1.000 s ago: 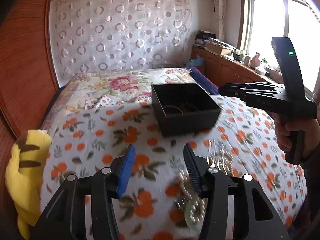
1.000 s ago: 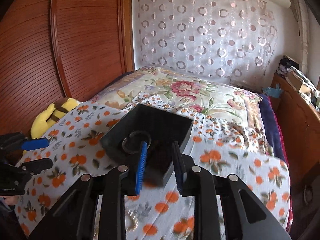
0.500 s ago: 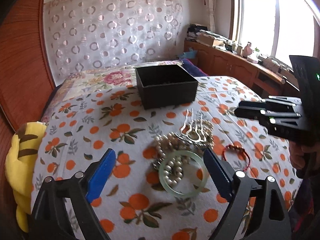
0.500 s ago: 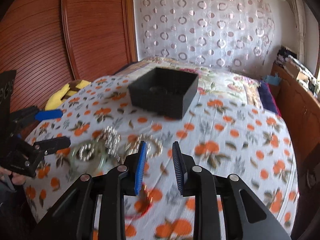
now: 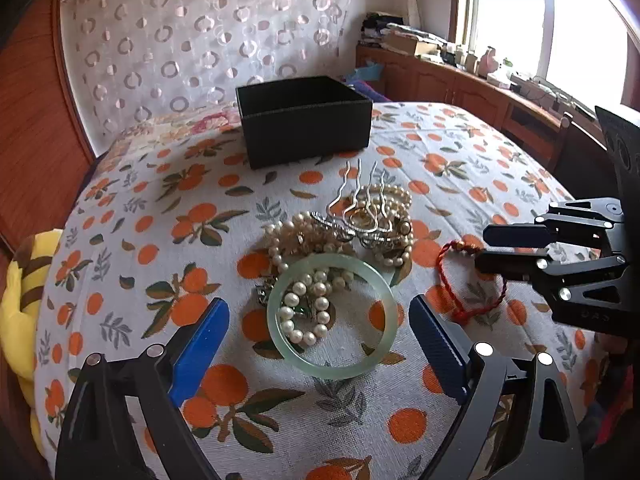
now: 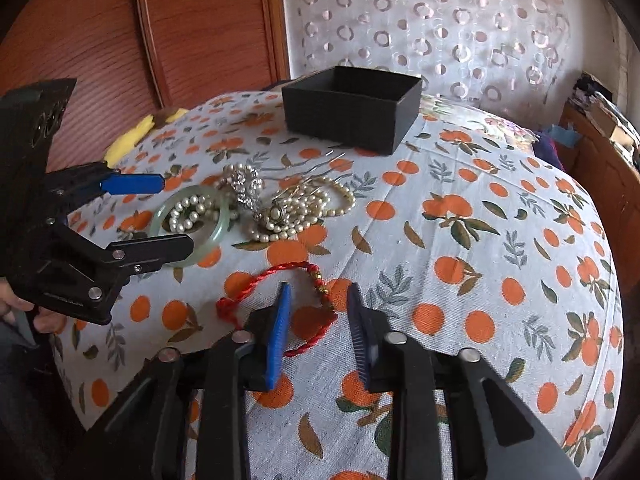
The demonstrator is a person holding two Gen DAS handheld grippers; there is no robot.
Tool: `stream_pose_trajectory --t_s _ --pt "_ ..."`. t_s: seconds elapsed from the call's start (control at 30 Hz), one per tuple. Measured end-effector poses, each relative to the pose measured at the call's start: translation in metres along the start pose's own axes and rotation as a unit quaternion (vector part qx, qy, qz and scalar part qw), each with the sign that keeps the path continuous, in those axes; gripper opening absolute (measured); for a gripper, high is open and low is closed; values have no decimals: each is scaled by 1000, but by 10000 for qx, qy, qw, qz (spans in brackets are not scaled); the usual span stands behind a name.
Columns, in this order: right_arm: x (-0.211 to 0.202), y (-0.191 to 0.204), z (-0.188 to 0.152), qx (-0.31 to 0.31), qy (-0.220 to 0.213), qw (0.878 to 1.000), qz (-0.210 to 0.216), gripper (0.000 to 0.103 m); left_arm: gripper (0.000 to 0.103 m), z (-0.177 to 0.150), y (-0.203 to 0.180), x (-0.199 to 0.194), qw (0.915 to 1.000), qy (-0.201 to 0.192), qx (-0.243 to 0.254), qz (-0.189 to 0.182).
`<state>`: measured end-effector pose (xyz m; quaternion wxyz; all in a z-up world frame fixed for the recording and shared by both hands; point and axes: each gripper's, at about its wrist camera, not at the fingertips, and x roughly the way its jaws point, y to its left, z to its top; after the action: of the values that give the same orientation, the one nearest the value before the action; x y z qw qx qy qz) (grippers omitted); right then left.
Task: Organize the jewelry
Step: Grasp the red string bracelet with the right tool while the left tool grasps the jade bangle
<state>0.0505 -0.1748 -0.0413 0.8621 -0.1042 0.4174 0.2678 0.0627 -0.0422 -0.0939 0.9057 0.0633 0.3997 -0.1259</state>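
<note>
A pile of jewelry lies on the orange-print bedspread: a pale green jade bangle, pearl strands, a silver hair comb and a red cord bracelet. A black open box stands beyond the pile. My left gripper is open wide, its fingers on either side of the bangle, just above it. My right gripper is open and empty, its fingers over the red bracelet.
A yellow plush toy lies at the bed's left edge by the wooden headboard. A wooden sideboard with clutter runs under the window on the right. A patterned curtain hangs behind the bed.
Both grippers pulled back from the black box and came down over the jewelry pile. The left gripper opened wide around the bangle; the right gripper opened a little over the red bracelet.
</note>
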Motion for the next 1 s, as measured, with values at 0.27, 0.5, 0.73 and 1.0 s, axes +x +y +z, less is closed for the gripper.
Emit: stream_pose_trajectory --t_s 0.27,0.5,0.73,1.0 --pt "4 5 -1 -168 77 9996 -201 9 91 -1 1 10 9997 221 -10 42" --pt "4 4 0 -100 67 9998 -138 9 95 2 -5 19 9991 368 137 148" --pt "4 2 0 -91 65 9999 -132 9 94 4 -8 18 9983 300 274 407" --pt "4 2 0 -87 61 9999 -131 9 69 3 -8 13 9993 205 260 177"
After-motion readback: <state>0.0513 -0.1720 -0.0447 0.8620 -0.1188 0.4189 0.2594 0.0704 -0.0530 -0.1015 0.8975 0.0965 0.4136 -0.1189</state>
